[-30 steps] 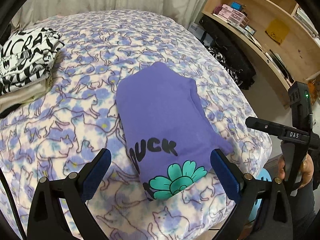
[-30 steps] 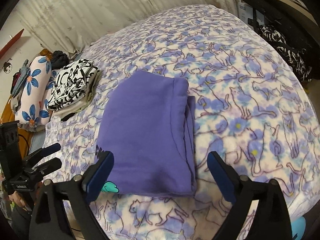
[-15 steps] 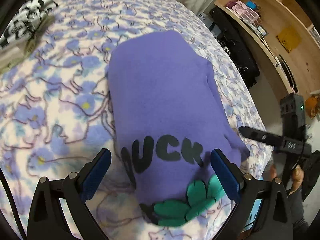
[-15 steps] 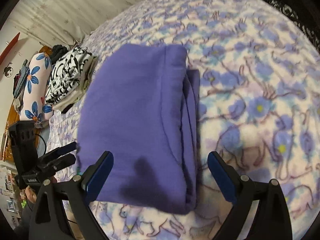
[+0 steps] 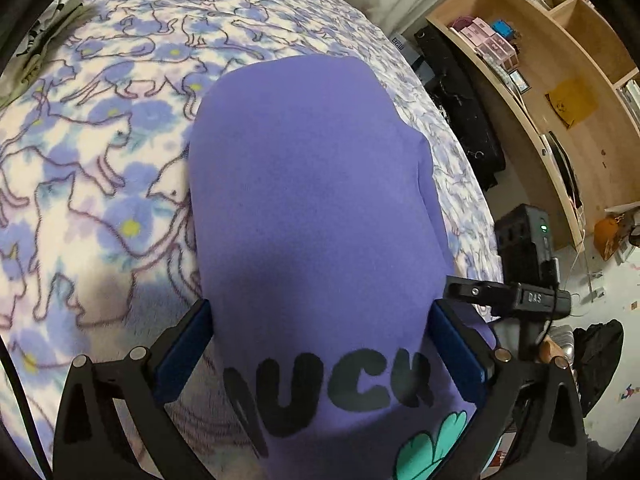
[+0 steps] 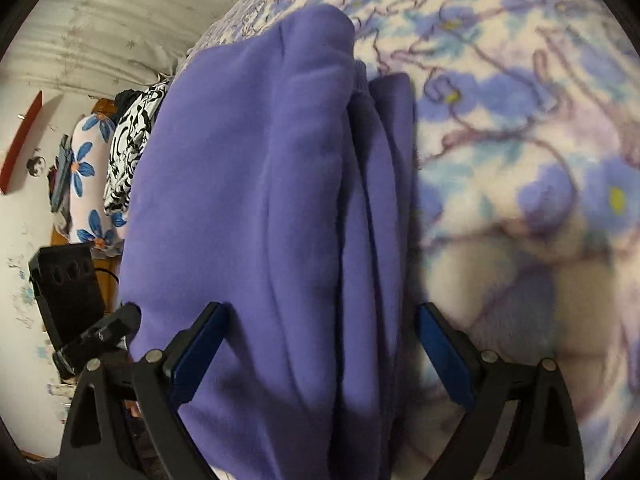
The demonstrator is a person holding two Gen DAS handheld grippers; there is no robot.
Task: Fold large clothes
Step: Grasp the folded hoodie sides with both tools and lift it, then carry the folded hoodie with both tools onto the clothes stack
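Now both grippers — left [image 5: 320, 344], right [image 6: 320, 344] — fingers wide, straddle top [image 5: 312, 200]; close w/ all layers.

Home bedroom — bed with cat-print blanket [image 5: 100, 168], curtain [image 6: 120, 12], wooden shelves [image 5: 560, 92].

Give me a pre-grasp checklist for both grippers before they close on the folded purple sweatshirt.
1. left gripper open, jaws straddling the purple sweatshirt: ok.
2. right gripper open, straddling the stacked fold edges: ok.
3. All layers lie between the right fingers: cannot tell, the lowest layers are hidden.
4. blanket clear of the jaws: cannot tell.
5. Fold tidy, layers aligned: ok.
6. Grippers apart from each other: ok.
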